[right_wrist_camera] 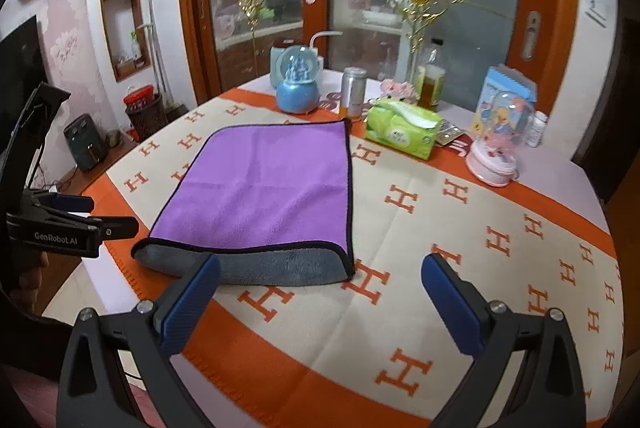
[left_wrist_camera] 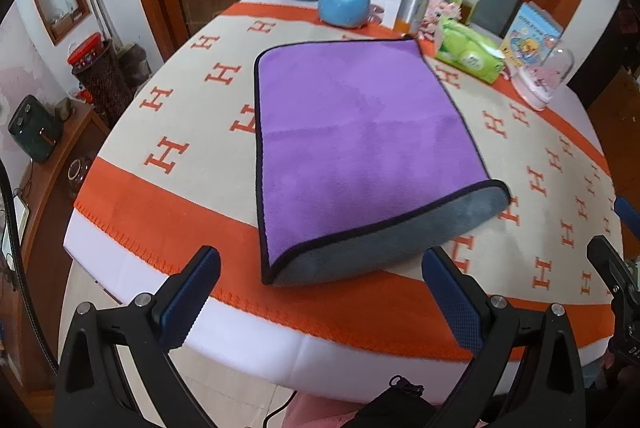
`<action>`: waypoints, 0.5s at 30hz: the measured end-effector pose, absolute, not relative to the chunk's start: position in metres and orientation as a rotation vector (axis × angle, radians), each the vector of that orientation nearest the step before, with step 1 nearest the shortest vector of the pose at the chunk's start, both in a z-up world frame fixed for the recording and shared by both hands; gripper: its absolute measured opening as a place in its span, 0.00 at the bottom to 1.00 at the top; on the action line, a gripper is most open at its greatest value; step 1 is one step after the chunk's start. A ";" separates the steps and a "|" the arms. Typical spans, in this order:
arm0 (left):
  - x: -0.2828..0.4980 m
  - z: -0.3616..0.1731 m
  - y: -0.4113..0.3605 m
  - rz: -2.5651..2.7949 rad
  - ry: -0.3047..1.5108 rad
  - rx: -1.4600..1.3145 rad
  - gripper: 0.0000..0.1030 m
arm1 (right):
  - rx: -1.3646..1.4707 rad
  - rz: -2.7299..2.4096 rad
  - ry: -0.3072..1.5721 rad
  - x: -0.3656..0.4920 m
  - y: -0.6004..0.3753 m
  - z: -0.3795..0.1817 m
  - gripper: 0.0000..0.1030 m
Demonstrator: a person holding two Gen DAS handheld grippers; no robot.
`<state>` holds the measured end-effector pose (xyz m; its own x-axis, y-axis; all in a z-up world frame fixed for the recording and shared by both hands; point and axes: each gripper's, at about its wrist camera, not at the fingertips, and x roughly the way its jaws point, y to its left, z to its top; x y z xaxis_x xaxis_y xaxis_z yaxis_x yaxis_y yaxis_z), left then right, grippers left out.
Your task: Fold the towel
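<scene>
A purple towel with a black hem and grey underside lies folded in half on the orange-and-cream table cover. The grey fold bulges at its near edge. It also shows in the right wrist view. My left gripper is open and empty, just in front of the near fold, above the table's edge. My right gripper is open and empty, near the fold's right corner. The left gripper also shows at the left of the right wrist view.
At the table's far side stand a blue snow globe, a can, a green tissue pack, a bottle, a pink dome toy and a blue box. A glass door stands behind.
</scene>
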<state>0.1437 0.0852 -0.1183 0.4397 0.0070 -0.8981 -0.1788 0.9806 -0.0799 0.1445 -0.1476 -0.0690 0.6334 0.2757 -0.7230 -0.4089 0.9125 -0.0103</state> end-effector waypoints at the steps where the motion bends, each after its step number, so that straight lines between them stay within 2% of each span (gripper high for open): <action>1: 0.149 -0.124 0.087 0.121 1.125 -0.172 0.97 | -0.185 0.399 0.802 0.150 -0.146 -0.073 0.97; 15: 0.185 -0.173 0.108 0.120 1.251 -0.146 0.97 | -0.266 0.459 0.921 0.204 -0.121 -0.136 0.88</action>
